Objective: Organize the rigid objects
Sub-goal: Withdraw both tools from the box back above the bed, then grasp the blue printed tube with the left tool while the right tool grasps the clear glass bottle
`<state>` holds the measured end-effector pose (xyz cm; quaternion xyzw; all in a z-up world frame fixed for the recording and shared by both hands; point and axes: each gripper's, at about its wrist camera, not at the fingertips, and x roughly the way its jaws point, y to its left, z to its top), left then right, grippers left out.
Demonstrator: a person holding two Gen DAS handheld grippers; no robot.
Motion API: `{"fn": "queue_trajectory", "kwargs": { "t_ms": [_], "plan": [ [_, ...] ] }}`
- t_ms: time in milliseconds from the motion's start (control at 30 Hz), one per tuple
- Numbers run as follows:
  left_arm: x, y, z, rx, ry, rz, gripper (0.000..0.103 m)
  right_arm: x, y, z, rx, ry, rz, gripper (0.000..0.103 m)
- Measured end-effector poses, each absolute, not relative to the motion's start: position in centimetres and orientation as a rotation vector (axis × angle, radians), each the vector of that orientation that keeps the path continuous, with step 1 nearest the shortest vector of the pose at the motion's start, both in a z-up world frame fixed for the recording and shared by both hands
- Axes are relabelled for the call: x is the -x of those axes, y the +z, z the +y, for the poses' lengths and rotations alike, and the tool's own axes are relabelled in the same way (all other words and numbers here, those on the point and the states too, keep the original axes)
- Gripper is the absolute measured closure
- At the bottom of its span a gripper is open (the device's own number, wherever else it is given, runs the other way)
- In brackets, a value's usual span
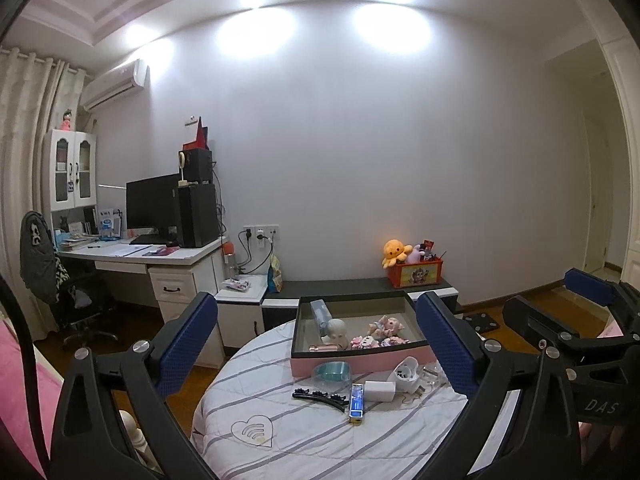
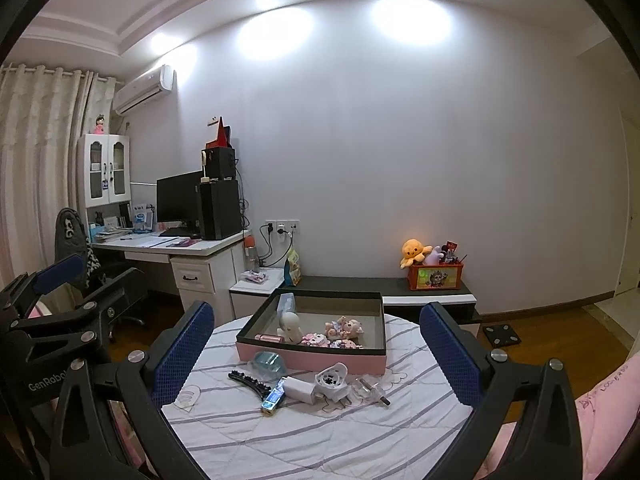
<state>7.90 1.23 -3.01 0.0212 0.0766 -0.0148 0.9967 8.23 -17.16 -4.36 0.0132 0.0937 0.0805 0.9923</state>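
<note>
Closest to both cameras is just quilted striped cloth on the round table (image 1: pixel 304 436), and I'm holding both grippers back from it with nothing in either. Left gripper (image 1: pixel 316 344) is spread wide, its fingers (image 1: pixel 188 344) released and framing the whole pile; right gripper (image 2: pixel 316 344) is looking the same, fingers (image 2: pixel 184 348) apart and empty. The loose stuff is sitting in a row just in front of the pink box (image 1: pixel 360 362), which is already holding a few little dolls (image 1: pixel 386 326) and a white figure (image 1: pixel 335 330). What I'm lining up on, I reckon, is the blue stick-shaped gadget (image 1: pixel 356 402): from the left view its long axis is running nearly straight away from me, so the fingers would close across its narrow sides with barely any wrist twist. From the right view the same gadget (image 2: pixel 274 396) is lying diagonal and off to the left of centre, so the left arm is looking like the better placed one. Crowding is the catch: the white charger block (image 1: pixel 378 391) is touching or almost touching its right side, the black hair clip (image 1: pixel 320 397) is lying just to its left, and the teal ring (image 1: pixel 331 372), white plug adapter (image 1: pixel 406 374) and a clear plastic bit (image 2: pixel 370 388) are sitting beyond, near the box wall.
</note>
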Motion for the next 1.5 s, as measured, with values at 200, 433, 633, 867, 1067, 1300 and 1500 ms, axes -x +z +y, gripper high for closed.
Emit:
{"fn": "queue_trajectory", "kwargs": {
  "t_ms": [200, 433, 633, 867, 1067, 1300, 1500],
  "plan": [
    [-8.1, -3.4, 0.9, -0.051, -0.028, 0.163, 0.002, -8.3, -4.5, -17.3, -0.03, 0.162, 0.203, 0.0],
    [-8.3, -3.4, 0.9, -0.051, -0.03, 0.161, 0.0, -8.5, -4.4, -17.3, -0.034, 0.158, 0.207, 0.0],
    [-10.0, -3.7, 0.7, -0.058, -0.055, 0.19, 0.0, -9.1, -4.6, -17.5, -0.037, 0.15, 0.22, 0.0],
    [-14.0, -7.6, 0.5, -0.032, -0.112, 0.336, 0.0, -12.0, -7.1, -18.1, -0.042, 0.141, 0.298, 0.0],
    [-18.7, -14.2, -1.2, -0.033, -0.115, 0.542, 0.0, -15.9, -11.5, -19.5, -0.052, 0.105, 0.428, 0.0],
    [-23.1, -20.8, -3.4, -0.056, -0.114, 0.753, 0.0, -19.9, -17.1, -21.6, -0.038, 0.063, 0.573, 0.0],
    [-26.6, -25.1, -3.5, -0.013, -0.088, 0.941, 0.002, -22.5, -20.2, -23.4, -0.039, 0.04, 0.651, 0.0]
  ]
}}
